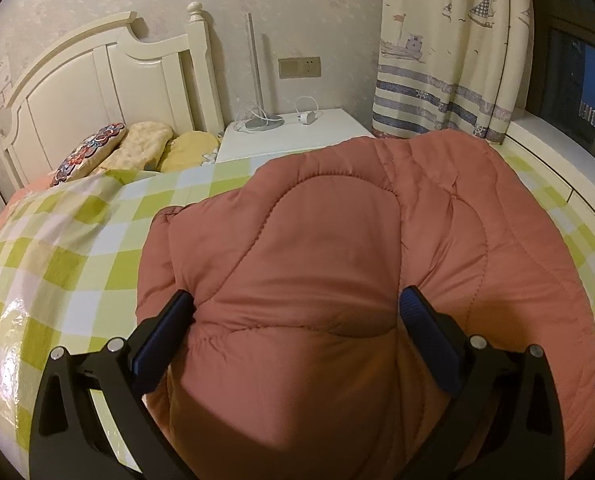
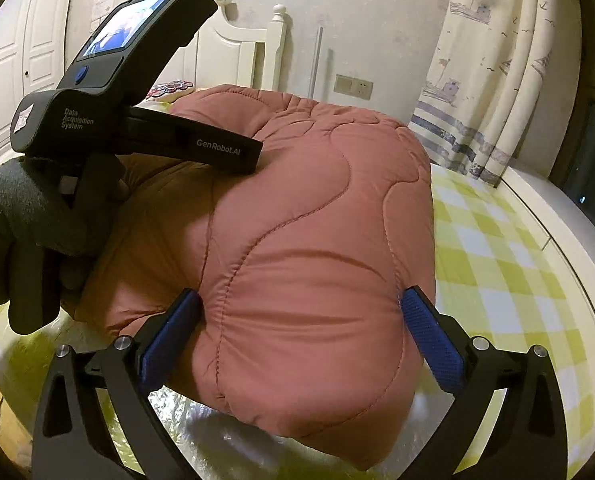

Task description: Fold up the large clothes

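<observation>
A thick quilted salmon-pink garment lies folded in a puffy stack on the bed; it also fills the right wrist view. My left gripper has its jaws wide apart with a bulge of the near folded edge pressed between the blue pads. My right gripper likewise stands wide, its blue pads touching both sides of the near corner of the stack. The left gripper's body, held in a dark gloved hand, shows at the left of the right wrist view.
The bed has a green and white check cover under shiny plastic. Pillows and a cream headboard are at far left. A white nightstand with a lamp base stands behind. A sailboat curtain and a white ledge are at right.
</observation>
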Motion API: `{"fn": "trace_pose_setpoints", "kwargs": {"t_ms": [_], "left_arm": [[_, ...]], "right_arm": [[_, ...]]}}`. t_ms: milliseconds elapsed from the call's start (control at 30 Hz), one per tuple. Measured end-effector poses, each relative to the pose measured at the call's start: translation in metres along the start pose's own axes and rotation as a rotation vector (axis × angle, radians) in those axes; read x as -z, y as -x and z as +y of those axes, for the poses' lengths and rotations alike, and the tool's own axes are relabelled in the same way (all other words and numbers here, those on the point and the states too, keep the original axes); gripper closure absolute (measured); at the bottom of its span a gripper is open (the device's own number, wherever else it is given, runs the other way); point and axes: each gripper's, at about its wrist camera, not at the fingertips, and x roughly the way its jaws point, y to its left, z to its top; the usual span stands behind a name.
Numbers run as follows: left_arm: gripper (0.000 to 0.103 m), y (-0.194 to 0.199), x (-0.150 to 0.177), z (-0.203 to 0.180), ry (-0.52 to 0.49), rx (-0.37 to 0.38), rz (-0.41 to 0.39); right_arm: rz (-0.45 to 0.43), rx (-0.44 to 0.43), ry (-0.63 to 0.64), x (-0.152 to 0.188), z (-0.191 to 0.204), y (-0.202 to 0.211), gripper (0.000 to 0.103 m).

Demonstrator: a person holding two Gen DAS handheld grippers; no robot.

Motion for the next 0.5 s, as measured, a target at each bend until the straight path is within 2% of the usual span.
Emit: {"fn": "trace_pose_setpoints", "kwargs": {"t_ms": [267,367,433,500], "left_arm": [[0.002,0.001,0.000,0.001,0.006,0.005,0.005],[0.002,0.018,0.000,0.012,0.060,0.058,0.009],[0.002,0.041,0.009,0.028,0.122,0.087,-0.028],[0.002,0.078,0.026,0.046,0.162,0.075,-0.122]], "right_arm": [[0.005,-0.001,-0.004,-0.001,0.000,0.000,0.004],[-0.012,-0.035,-0.059,-0.005,-0.007,0.015,0.004],[-0.057,-0.053,-0.108,-0.003,-0.012,0.032,0.004],[-0.132,-0.041,-0.114,-0.001,-0.014,0.054,0.004]]}}
